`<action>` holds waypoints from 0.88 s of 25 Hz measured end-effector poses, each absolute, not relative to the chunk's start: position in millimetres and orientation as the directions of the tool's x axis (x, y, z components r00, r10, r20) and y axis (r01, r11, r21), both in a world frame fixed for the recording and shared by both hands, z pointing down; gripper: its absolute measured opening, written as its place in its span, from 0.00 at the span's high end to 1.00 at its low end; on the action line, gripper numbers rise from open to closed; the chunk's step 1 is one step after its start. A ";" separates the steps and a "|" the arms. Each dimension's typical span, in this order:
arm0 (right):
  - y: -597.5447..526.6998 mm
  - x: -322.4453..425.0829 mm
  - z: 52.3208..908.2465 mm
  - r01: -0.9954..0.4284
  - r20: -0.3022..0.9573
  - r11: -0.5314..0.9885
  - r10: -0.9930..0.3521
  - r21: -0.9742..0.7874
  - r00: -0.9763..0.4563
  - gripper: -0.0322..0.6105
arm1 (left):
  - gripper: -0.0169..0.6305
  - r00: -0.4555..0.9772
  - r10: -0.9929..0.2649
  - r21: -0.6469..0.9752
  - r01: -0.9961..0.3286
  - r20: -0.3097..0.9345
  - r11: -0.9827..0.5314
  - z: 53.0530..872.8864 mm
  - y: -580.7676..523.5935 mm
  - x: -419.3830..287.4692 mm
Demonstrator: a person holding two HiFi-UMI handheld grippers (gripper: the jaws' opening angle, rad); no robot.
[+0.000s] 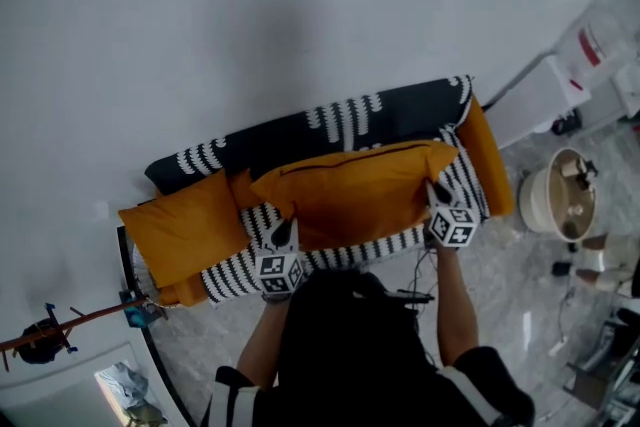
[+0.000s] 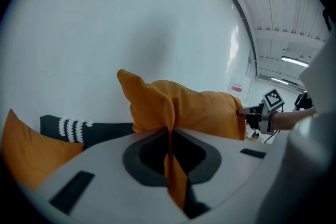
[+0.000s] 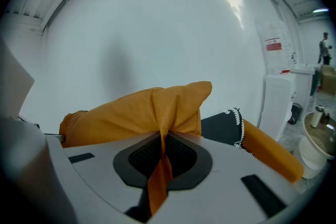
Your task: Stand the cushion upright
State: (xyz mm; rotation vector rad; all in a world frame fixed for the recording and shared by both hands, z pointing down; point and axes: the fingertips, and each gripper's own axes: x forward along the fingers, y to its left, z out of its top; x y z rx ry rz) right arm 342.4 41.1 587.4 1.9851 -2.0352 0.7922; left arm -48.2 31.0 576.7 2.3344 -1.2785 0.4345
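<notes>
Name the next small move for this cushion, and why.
Probably ease the cushion back against the backrest, lower edge on the striped seat: the left hand-held gripper and right hand-held gripper each pinch its fabric, holding it before the backrest.

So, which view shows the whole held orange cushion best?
The head view: the whole cushion shows there, from end to end. Each gripper view shows only one end of it, with a fold of fabric pinched between its jaws.

Sofa seat (image 1: 232, 277) — mostly under cushion (image 1: 350, 195).
</notes>
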 end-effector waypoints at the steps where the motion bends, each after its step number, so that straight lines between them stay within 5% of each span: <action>1: 41.7 347.6 588.6 -0.969 0.483 -0.053 -0.873 -0.243 -0.073 0.93 | 0.95 0.532 -0.704 0.233 -0.844 0.470 -0.482 577.9 27.8 -43.4; 11: 30.8 395.9 575.8 -0.971 0.504 -0.110 -0.864 -0.214 -0.013 0.93 | 0.95 0.569 -0.669 0.250 -0.818 0.478 -0.518 589.3 1.4 12.6; 22: -13.2 479.0 630.2 -0.964 0.525 -0.025 -0.842 -0.264 -0.122 0.93 | 0.95 0.477 -0.711 0.240 -0.878 0.516 -0.415 627.4 -19.6 88.2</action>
